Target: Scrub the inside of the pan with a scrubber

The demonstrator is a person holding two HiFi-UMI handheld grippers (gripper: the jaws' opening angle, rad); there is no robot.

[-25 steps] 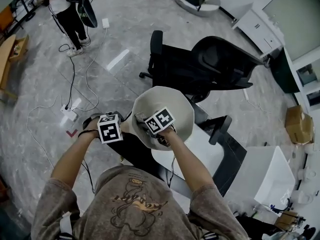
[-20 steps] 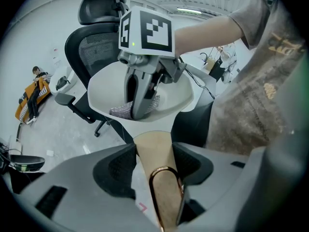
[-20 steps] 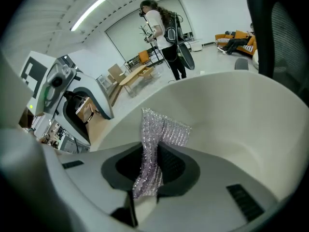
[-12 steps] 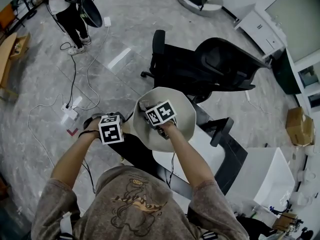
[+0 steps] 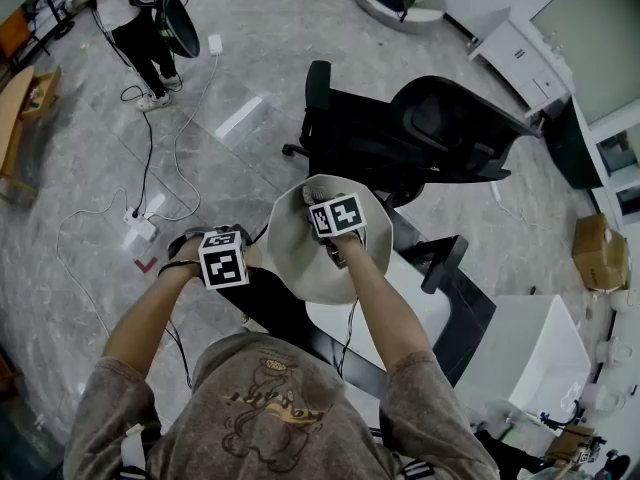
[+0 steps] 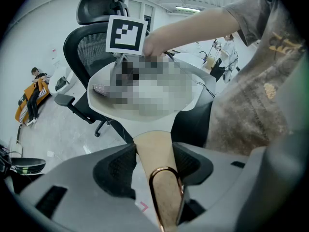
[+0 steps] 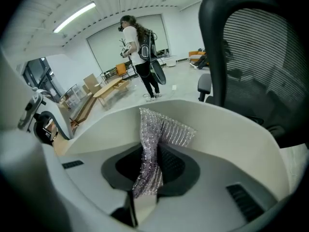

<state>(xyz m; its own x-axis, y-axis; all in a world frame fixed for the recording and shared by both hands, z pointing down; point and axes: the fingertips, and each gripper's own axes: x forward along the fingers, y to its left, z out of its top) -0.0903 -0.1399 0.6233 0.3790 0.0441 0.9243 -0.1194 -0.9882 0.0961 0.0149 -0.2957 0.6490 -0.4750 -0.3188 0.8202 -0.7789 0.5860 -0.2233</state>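
A cream pan (image 5: 300,258) is held in the air in front of me by its tan handle (image 6: 157,161), which ends in a copper ring. My left gripper (image 6: 154,163) is shut on that handle; in the head view it (image 5: 252,255) sits at the pan's left. My right gripper (image 7: 152,170) is shut on a silvery mesh scrubber (image 7: 157,139), which lies against the pan's inner wall (image 7: 231,129) near the far rim. From above, the right gripper (image 5: 312,200) reaches into the pan. The left gripper view shows the scrubber (image 6: 100,88) at the pan's left inner side.
A black office chair (image 5: 420,133) stands just beyond the pan. At lower right is a white table (image 5: 530,358). Cables and a power strip (image 5: 140,226) lie on the floor at left. A person (image 5: 140,18) stands far off, top left.
My right gripper has carried the scrubber across the pan's inside, away from me and to the right, toward the far rim. The left gripper and the handle have stayed put.
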